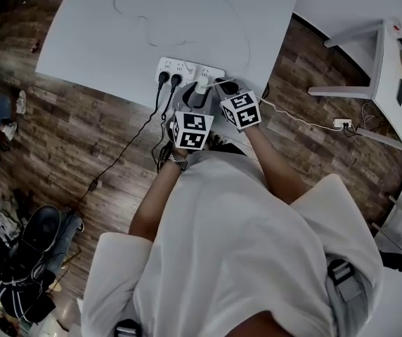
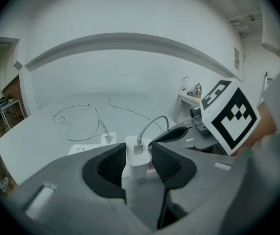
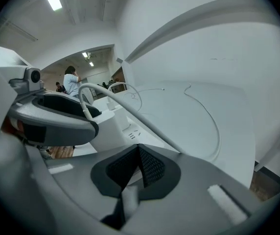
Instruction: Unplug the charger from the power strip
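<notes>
A white power strip (image 1: 180,67) lies at the near edge of the white table (image 1: 102,41). A white charger (image 1: 201,84) stands plugged into it, and its white cable (image 2: 152,124) arcs up and away. My left gripper (image 2: 138,151) straddles the charger (image 2: 136,164), one pad close on each side, with the jaws apart. My right gripper (image 3: 139,152) is shut on nothing, its tips over the right end of the strip (image 3: 113,126), beside the left gripper (image 1: 191,98). The charger's cable (image 3: 145,124) crosses just ahead of it. Whether the right gripper (image 1: 223,88) touches the strip is not visible.
Two black plugs (image 1: 167,79) sit in the strip's left sockets, and their cords (image 1: 127,146) hang down to the wooden floor. A second small white plug (image 2: 105,137) with a thin looped cable (image 1: 180,20) sits nearby. White furniture (image 1: 391,69) and a floor socket (image 1: 341,123) stand at the right.
</notes>
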